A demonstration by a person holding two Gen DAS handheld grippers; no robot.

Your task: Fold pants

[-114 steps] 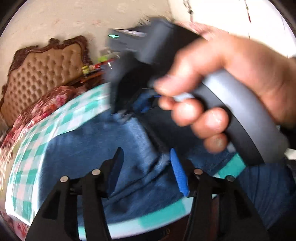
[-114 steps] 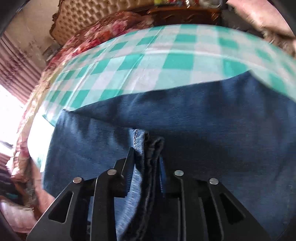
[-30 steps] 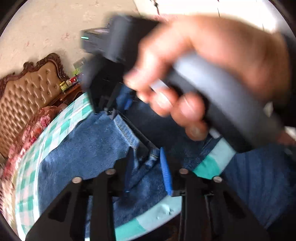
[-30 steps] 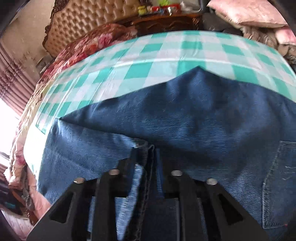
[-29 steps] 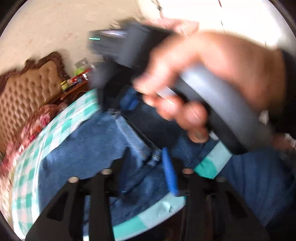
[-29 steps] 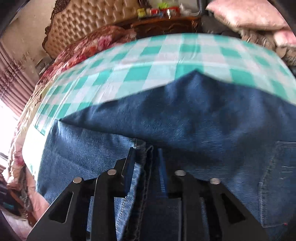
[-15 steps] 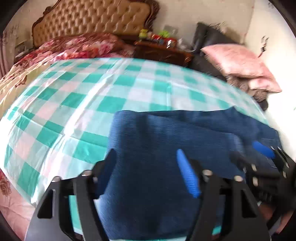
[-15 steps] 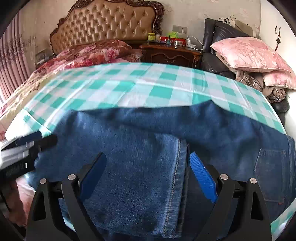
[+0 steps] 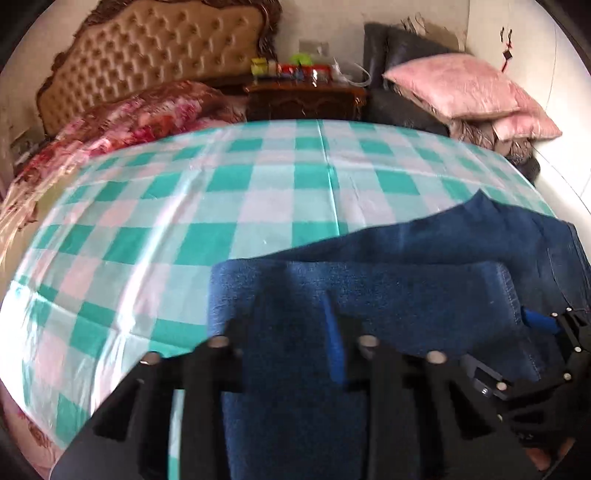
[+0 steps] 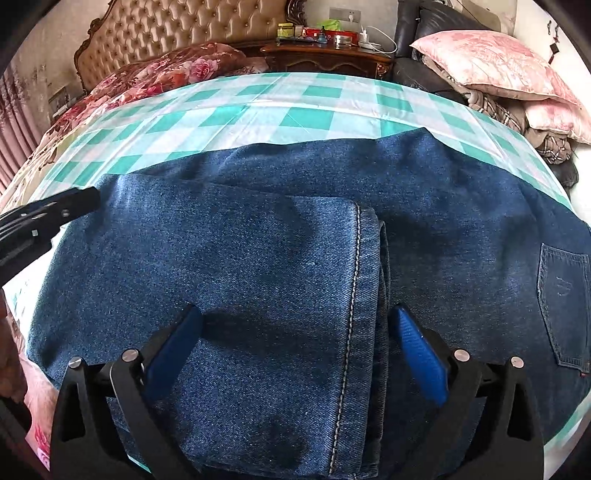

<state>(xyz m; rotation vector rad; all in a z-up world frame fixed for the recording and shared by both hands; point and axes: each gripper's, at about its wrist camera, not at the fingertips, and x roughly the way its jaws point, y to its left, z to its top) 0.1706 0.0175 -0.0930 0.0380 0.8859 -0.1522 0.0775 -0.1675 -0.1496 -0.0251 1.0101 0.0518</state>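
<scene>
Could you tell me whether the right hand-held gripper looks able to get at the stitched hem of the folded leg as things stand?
Probably yes: the right hand-held gripper is open, and the hem on the jeans lies bare between its fingers, nothing covering it.

pants (image 10: pixel 295 229) on checked cloth (image 10: pixel 295 110), leg folded over top, headboard (image 10: pixel 177 33) & nightstand (image 10: pixel 328 55) behind, pillows (image 10: pixel 491 62) back right

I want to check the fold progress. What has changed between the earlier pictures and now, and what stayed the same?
Both grippers let go. The right gripper, shut on the pants' hem earlier, is now open above it; the left gripper also opened. The leg ends now lie folded over the pants, hem short of the back pocket. The checkered cloth stayed as it was.
</scene>
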